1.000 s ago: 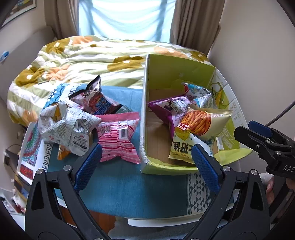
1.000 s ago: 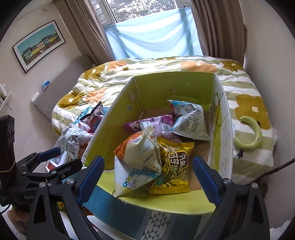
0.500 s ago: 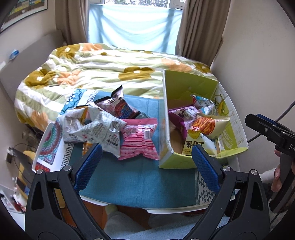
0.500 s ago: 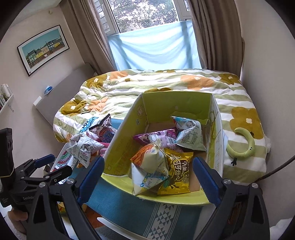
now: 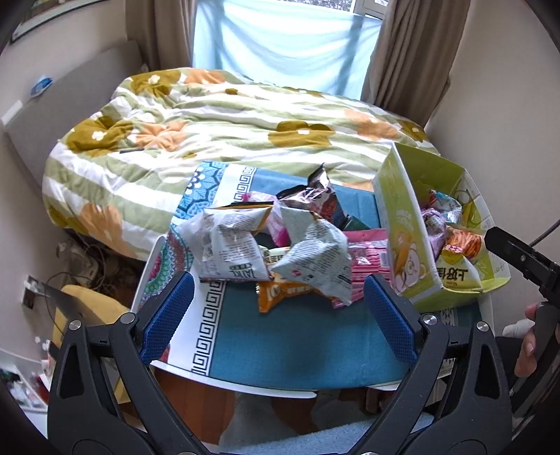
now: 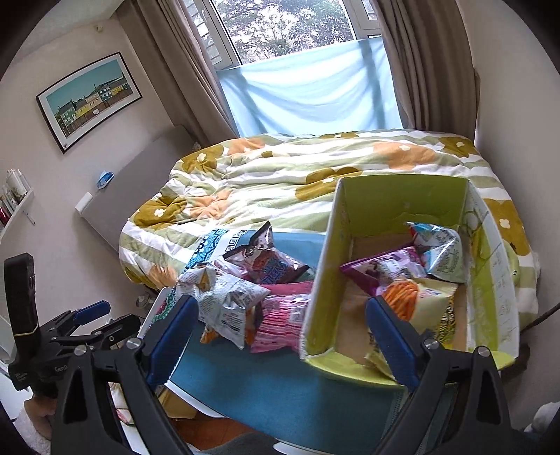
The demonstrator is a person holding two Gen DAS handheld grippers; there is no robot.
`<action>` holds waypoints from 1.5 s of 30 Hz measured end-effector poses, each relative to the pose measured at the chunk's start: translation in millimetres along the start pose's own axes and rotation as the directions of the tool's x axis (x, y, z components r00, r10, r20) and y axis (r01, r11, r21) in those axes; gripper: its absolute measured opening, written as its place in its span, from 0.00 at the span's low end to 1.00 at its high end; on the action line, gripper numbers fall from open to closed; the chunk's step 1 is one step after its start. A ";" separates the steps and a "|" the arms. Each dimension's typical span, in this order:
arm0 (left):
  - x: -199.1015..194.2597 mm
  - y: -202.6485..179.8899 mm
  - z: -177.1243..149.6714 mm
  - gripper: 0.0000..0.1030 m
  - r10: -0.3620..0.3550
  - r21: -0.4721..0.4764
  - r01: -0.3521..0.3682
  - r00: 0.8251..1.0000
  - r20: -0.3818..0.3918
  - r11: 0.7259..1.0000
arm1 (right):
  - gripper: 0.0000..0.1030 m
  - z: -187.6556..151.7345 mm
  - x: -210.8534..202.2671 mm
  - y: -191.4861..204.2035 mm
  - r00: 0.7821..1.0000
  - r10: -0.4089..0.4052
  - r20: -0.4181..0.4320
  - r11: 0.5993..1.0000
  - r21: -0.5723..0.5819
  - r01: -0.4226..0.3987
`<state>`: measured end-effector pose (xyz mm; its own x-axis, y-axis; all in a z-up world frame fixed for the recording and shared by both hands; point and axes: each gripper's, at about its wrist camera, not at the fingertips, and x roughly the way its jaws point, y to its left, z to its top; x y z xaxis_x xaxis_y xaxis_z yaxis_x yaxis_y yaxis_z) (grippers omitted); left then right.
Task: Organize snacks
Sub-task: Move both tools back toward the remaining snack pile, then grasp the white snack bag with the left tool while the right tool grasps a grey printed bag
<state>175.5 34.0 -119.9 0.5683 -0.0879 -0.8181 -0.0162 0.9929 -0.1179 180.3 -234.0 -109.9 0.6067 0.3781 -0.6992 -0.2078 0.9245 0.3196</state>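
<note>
A pile of snack bags lies on the blue-clothed table (image 5: 297, 343): two crumpled silver bags (image 5: 231, 245) (image 5: 315, 255), a pink bag (image 5: 367, 266), an orange bag (image 5: 280, 292) and a dark bag (image 5: 315, 199). Right of the pile stands a green cardboard box (image 5: 399, 224) (image 6: 322, 280) holding several bags, among them a carrot-print one (image 6: 416, 297) and a purple one (image 6: 381, 269). My left gripper (image 5: 276, 308) hangs open and empty over the table's near edge, short of the pile. My right gripper (image 6: 281, 336) is open and empty above the box's near left corner.
A bed with a flowered quilt (image 5: 227, 115) fills the space behind the table, under a window (image 6: 290, 31). A yellow cushion (image 5: 87, 308) and cables lie on the floor at the left. The table's near edge (image 5: 273, 388) is close below my left gripper.
Both grippers have pulled back from the table and risen a little. The left one has shifted left, from in front of the box to in front of the pile. Both stayed open.
</note>
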 end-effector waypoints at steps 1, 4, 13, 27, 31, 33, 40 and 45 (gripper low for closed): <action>4.5 9.1 3.6 0.94 -0.008 -0.005 0.008 1.000 -0.010 1.000 | 0.93 -0.2 7.9 6.4 1.000 -0.003 -0.010 1.000 0.009 0.003; 21.4 35.2 15.0 0.94 -0.040 -0.016 0.039 0.998 -0.043 0.999 | 0.93 -0.5 32.9 21.9 0.999 -0.001 -0.043 0.999 0.052 0.003; 120.5 82.1 38.3 0.94 -0.116 -0.020 0.115 0.979 -0.170 0.993 | 0.93 -6.5 104.6 44.2 0.991 -0.065 -0.121 0.979 0.183 0.087; 211.3 89.3 35.6 0.93 -0.158 -0.029 0.156 0.945 -0.286 0.987 | 0.93 -18.0 176.7 44.7 0.974 -0.019 -0.227 0.940 0.327 0.094; 218.9 87.8 33.8 0.82 -0.160 -0.031 0.158 0.938 -0.307 0.987 | 0.93 -18.9 186.3 44.4 0.970 -0.001 -0.243 0.939 0.334 0.084; 218.9 88.4 33.5 0.79 -0.153 -0.021 0.153 0.940 -0.306 0.988 | 0.93 -20.7 191.6 44.7 0.967 0.012 -0.253 0.938 0.338 0.077; 214.0 95.9 31.9 0.68 -0.166 -0.037 0.163 0.938 -0.303 0.986 | 0.93 -23.8 205.5 49.3 0.960 0.038 -0.277 0.939 0.339 0.061; 209.7 98.5 30.0 0.67 -0.170 -0.040 0.166 0.939 -0.300 0.985 | 0.92 -24.1 211.4 49.9 0.957 0.036 -0.288 0.941 0.332 0.065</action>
<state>317.8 115.9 -286.2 0.2894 -0.2752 -0.9168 0.0453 0.9606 -0.2741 279.7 -106.8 -257.2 0.3524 0.4088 -0.8418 0.0984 0.8784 0.4678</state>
